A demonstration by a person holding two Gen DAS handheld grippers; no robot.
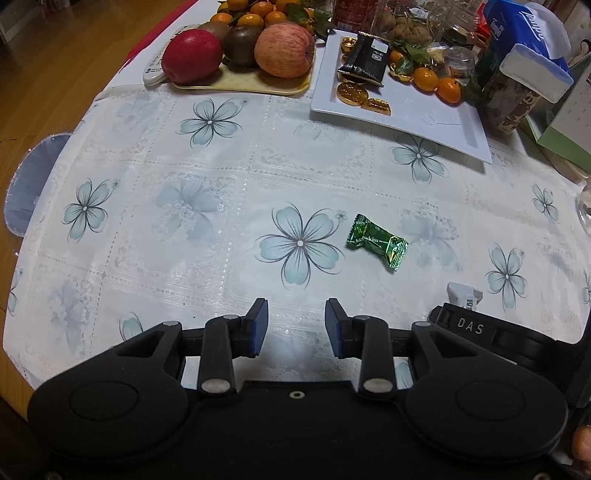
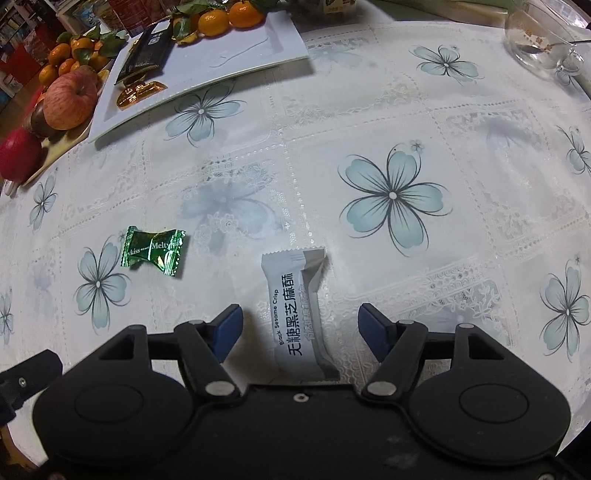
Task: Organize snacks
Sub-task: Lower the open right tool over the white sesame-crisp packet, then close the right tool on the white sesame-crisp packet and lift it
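Observation:
A green-wrapped candy [image 1: 376, 242] [image 2: 153, 251] lies on the flowered tablecloth [image 1: 184, 166], ahead and to the right of my left gripper [image 1: 295, 306]. That gripper is open, with only cloth between its blue pads. A grey-white sesame crisp packet [image 2: 299, 314] [image 1: 463, 293] lies lengthwise between the jaws of my right gripper [image 2: 300, 310]. Its pads stand clear of the packet on both sides, so it is open. A white rectangular plate [image 1: 424, 110] [image 2: 240, 48] at the back holds a black snack packet [image 1: 364, 59] [image 2: 147, 48] and gold foil coins [image 1: 351, 92] [image 2: 140, 92].
A tray of apples [image 1: 284, 48] and mandarins stands beside the plate, with a remote control [image 1: 155, 70] at its left. Jars, a tissue pack [image 1: 524, 29] and boxes crowd the back right. A glass bowl [image 2: 543, 40] sits far right. The table edge curves along the left.

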